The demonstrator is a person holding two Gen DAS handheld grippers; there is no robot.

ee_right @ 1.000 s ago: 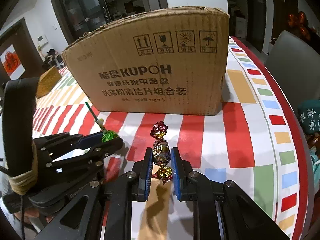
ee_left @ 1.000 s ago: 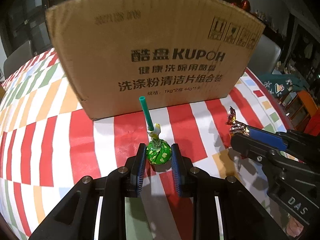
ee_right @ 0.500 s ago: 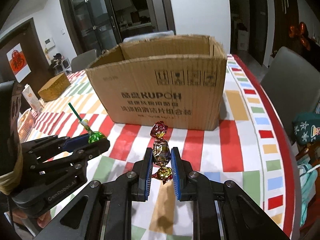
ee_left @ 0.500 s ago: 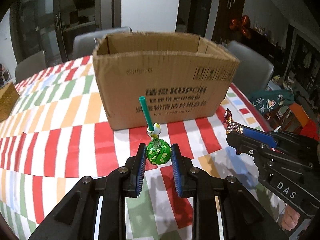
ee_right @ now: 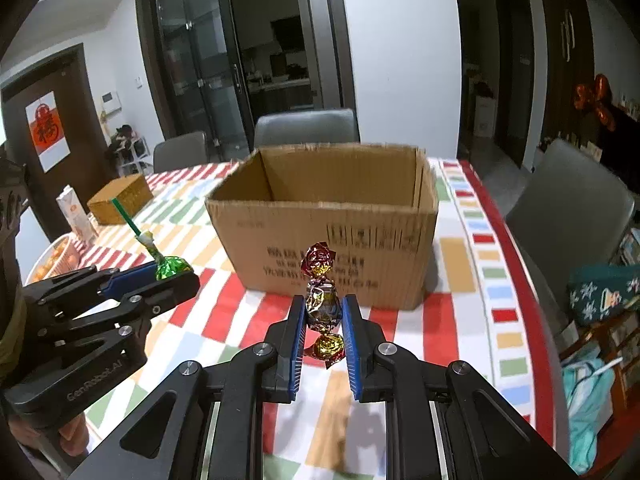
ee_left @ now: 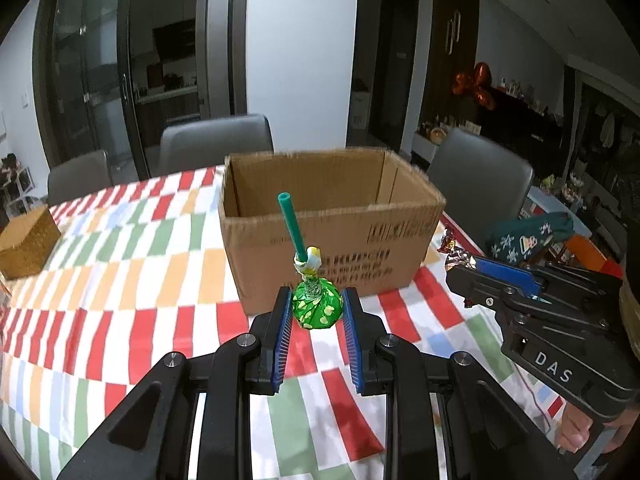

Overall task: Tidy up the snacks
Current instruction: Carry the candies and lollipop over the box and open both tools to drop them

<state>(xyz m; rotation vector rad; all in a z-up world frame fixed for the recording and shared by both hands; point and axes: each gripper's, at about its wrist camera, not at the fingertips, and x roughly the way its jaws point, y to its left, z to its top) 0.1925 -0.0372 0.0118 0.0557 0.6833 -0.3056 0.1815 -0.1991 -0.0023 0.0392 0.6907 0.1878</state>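
Observation:
My left gripper [ee_left: 317,314] is shut on a green foil lollipop [ee_left: 318,310] with a teal stick pointing up. It also shows at the left of the right wrist view [ee_right: 170,266]. My right gripper [ee_right: 323,312] is shut on a red and gold foil candy [ee_right: 323,304], which also shows at the right of the left wrist view [ee_left: 454,250]. Both are held in the air in front of an open brown cardboard box [ee_left: 332,240], also in the right wrist view [ee_right: 332,236]. The part of the box's inside that shows is bare.
The box stands on a table with a striped, checked cloth [ee_left: 120,280]. A woven basket [ee_right: 120,198], a carton [ee_right: 76,216] and a bowl of oranges [ee_right: 52,258] are at the far left. Grey chairs [ee_left: 216,148] ring the table. A grey chair [ee_right: 568,208] is at the right.
Both grippers have risen and pulled back from the box with their sweets still held. The box now looks lower and its open top is in view.

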